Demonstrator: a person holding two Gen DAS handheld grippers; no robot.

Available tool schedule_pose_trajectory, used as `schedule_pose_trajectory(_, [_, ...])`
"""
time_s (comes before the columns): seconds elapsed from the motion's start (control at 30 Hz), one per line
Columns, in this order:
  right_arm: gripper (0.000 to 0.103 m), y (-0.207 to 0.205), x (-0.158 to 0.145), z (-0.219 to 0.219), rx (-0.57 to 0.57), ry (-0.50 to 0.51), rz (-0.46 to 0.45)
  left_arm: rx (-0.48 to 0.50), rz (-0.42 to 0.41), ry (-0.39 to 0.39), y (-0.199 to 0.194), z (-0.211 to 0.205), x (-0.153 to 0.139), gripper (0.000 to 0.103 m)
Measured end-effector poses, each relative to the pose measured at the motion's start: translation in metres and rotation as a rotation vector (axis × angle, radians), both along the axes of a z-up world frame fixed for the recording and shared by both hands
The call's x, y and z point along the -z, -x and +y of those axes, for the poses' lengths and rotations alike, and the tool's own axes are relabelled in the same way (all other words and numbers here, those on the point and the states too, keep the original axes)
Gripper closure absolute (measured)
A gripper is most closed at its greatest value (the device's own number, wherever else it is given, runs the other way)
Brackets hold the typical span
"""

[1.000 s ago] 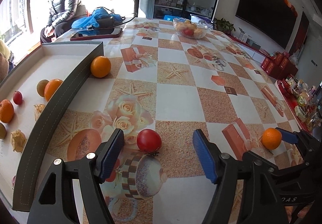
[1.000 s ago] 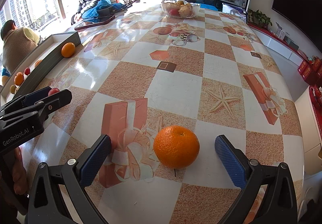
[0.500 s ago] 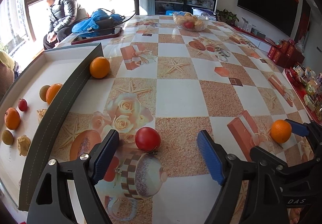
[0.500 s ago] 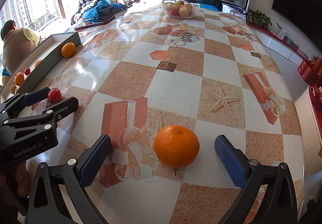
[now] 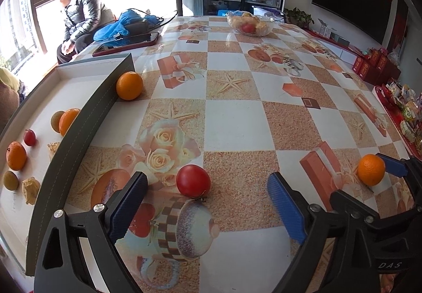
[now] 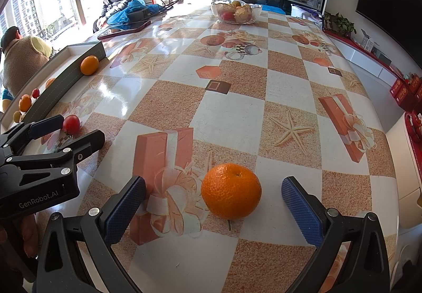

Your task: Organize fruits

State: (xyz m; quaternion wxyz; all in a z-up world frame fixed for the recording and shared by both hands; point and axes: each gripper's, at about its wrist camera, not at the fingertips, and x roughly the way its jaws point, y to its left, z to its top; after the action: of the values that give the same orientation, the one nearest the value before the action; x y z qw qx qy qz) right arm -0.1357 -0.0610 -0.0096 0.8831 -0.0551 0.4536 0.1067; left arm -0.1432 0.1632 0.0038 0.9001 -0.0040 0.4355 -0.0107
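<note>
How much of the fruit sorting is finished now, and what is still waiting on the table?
Done: several fruits already lie in the tray. In hand: nothing is gripped; the left tool is opening around the tomato, and the right tool stands open around an orange, pads clear of both. Left: these two, plus another orange resting against the tray's outer wall.

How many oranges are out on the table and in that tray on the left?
4. One orange lies between the right gripper's open jaws, one rests against the tray's outer wall, two lie inside it. The far bowl may hide more.
</note>
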Motion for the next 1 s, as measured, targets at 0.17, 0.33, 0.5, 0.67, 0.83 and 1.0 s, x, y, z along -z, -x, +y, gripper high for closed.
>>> schedule_pose_trajectory(0.17, [0.000,0.0000,-0.0001,0.0002,0.000,0.000,0.000,-0.004,0.009,-0.009,-0.0012,-0.0007,0.0008,0.003])
schedule_pose_trajectory(0.33, [0.000,0.0001,0.0001,0.0003,0.000,0.001,0.000,-0.004,0.026,-0.026,-0.0029,-0.0022,0.0024,0.001])
schedule_pose_trajectory(0.5, [0.000,0.0001,0.0000,0.0004,0.001,0.000,0.000,-0.004,0.026,-0.026,-0.0032,-0.0027,0.0027,0.001])
schedule_pose_trajectory(0.67, [0.000,0.0002,0.0001,0.0003,0.001,0.000,0.000,-0.004,0.026,-0.026,-0.0032,-0.0026,0.0028,0.001])
schedule_pose_trajectory(0.83, [0.000,0.0002,0.0000,0.0003,0.001,0.000,-0.001,-0.004,0.026,-0.026,-0.0032,-0.0028,0.0029,0.001])
schedule_pose_trajectory(1.0, [0.000,0.0002,0.0000,0.0004,0.001,0.001,-0.001,-0.004,0.026,-0.026,-0.0032,-0.0027,0.0029,0.001])
